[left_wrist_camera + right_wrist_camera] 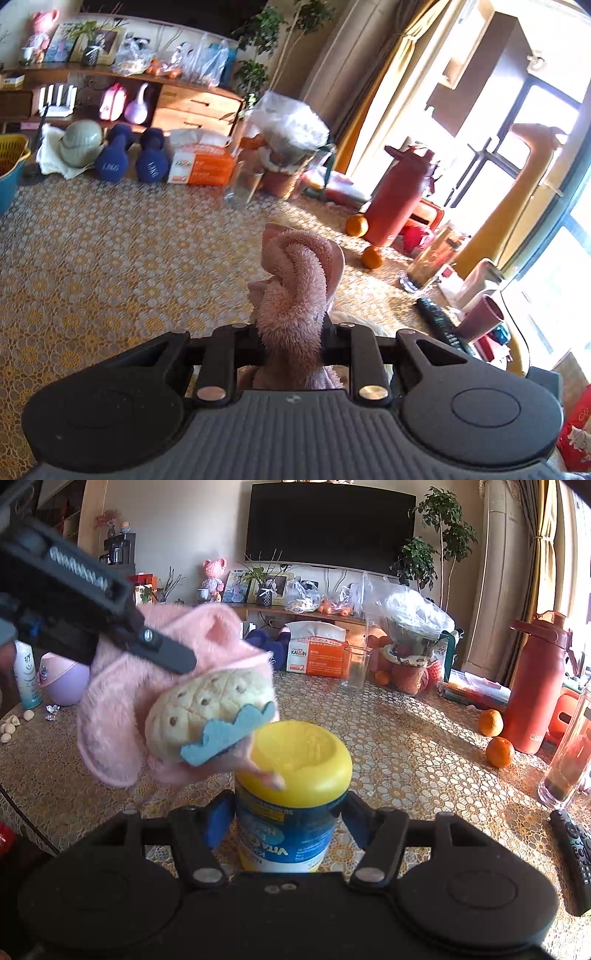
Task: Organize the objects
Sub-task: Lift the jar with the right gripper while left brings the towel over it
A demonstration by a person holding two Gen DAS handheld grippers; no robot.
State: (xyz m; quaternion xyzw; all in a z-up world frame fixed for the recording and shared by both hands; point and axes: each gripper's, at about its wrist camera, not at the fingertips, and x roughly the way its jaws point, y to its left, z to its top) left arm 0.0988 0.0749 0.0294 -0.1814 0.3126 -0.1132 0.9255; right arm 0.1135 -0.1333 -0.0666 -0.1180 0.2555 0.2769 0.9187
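The counter (406, 746), under a lace cloth, carries a red bottle (535, 686), two oranges (499, 752) and a glass (355, 668). Above it, the left hand-held gripper (293, 347) is clenched on a pink plush toy (177, 701), held in the air. The right hand-held gripper (286, 821) is grasping a yellow-lidded jar (295, 794), just below the toy.

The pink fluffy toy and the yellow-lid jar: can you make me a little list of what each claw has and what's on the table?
left claw: shut on the pink plush toy, held in the air
right claw: shut on the yellow-lid jar, jar upright
toy versus jar: toy up beside the lid, to its left
table: two oranges, red bottle, glass, remote
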